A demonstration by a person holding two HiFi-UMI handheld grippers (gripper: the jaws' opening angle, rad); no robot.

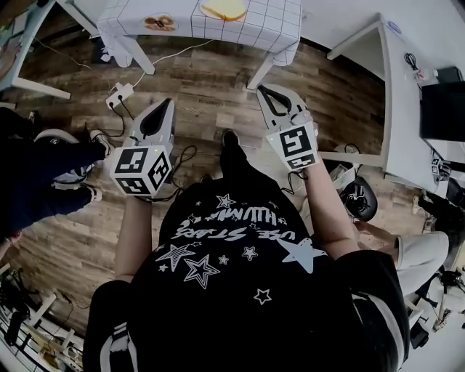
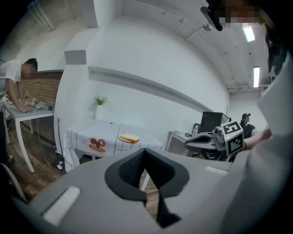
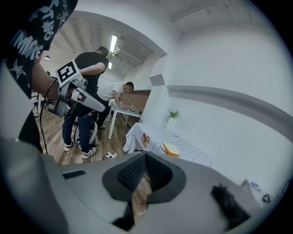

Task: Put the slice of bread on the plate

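Head view: one person standing on a wood floor [image 1: 211,80], a gripper in each hand, facing a small table [image 1: 276,22] under a grid-patterned cloth at the far edge of the scene.

Item 1. Slice of bread [image 1: 224,9]: pale face, golden crust, lying flat on the far table toward its right side. In the left gripper view a pale plate [image 2: 121,137] seems to show under it, its rim peeking out on the left. At this size that reading is likely, not certain.

Item 2. Left gripper [image 1: 167,103]: jaws pressed together, nothing between them, well short of the table.

Item 3. Right gripper [image 1: 263,89]: jaws likewise clenched on nothing, also well apart from the table.

Item 4. Task standing, as a judgement: if the pale rim is the plate, the bread already lies where the task wants it and nothing is left to place. If it is not a plate, the placing remains. Neither gripper carries anything either way.

Item 5. Containers: the plate, holding only the bread; a white vase [image 2: 99,113] at the table's far left, holding a green sprig [image 2: 100,99].

Item 6. Brown ring shapes [image 1: 160,23] at the table's left end: print on the cloth or real things, cannot tell.

Item 7. Surroundings: a white desk [image 1: 396,109] to the right with a dark monitor [image 1: 442,109]; a power strip [image 1: 120,93] on the floor near the table's left legs.
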